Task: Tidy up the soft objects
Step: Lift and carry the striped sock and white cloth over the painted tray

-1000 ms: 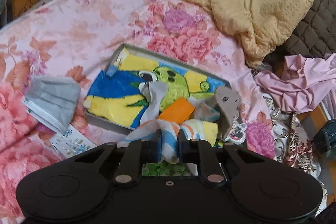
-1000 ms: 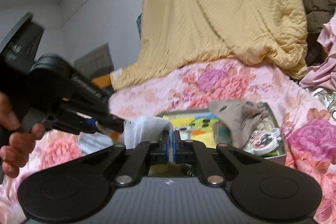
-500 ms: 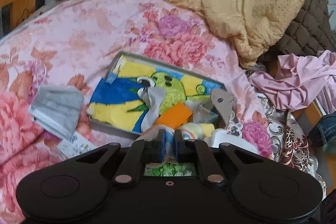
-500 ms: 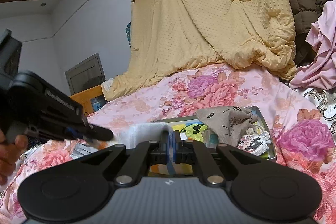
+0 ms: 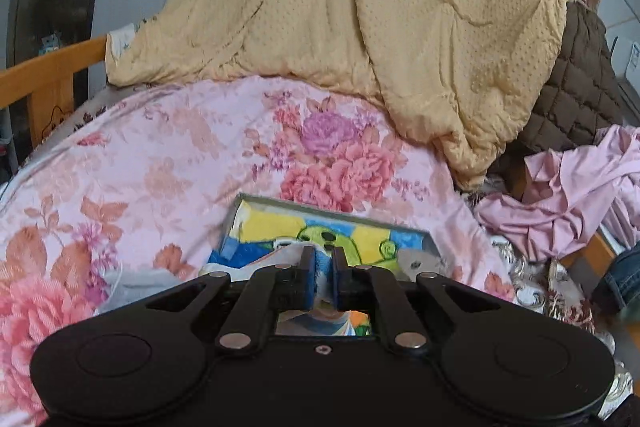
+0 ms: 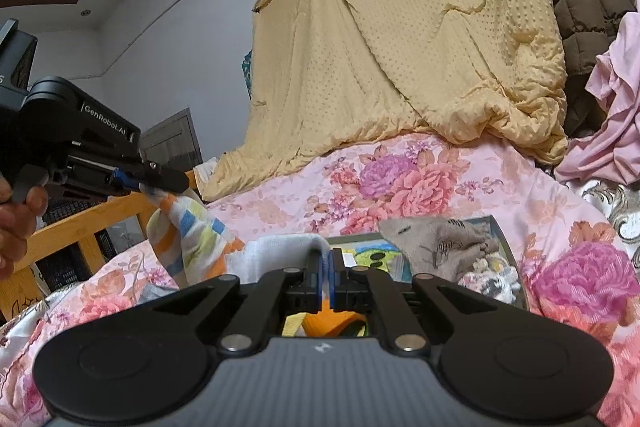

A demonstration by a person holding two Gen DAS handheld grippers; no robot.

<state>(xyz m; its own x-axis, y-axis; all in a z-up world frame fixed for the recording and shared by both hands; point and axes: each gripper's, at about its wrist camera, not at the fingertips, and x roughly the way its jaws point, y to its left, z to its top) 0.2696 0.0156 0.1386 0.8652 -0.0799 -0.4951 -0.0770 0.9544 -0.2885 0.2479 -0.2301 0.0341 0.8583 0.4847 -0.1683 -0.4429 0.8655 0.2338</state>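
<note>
A towel with orange, blue and yellow stripes hangs in the air between both grippers. My left gripper is shut on one corner of it, and blue-striped cloth shows between the pads. In the right wrist view the left gripper sits up at the left with the towel drooping from it. My right gripper is shut on the towel's white edge. Below lies a shallow grey box lined with a yellow, blue and green cartoon cloth. A grey-brown printed sock lies over the box's right end.
The box rests on a pink floral bedspread. A yellow quilt is heaped behind, with a brown quilted coat and a crumpled pink garment to the right. A wooden bed rail runs along the left. A person's hand holds the left gripper.
My left gripper has risen with the striped towel, lifting it off the box, and its view has tipped up. The right gripper has kept its hold and hardly moved.
</note>
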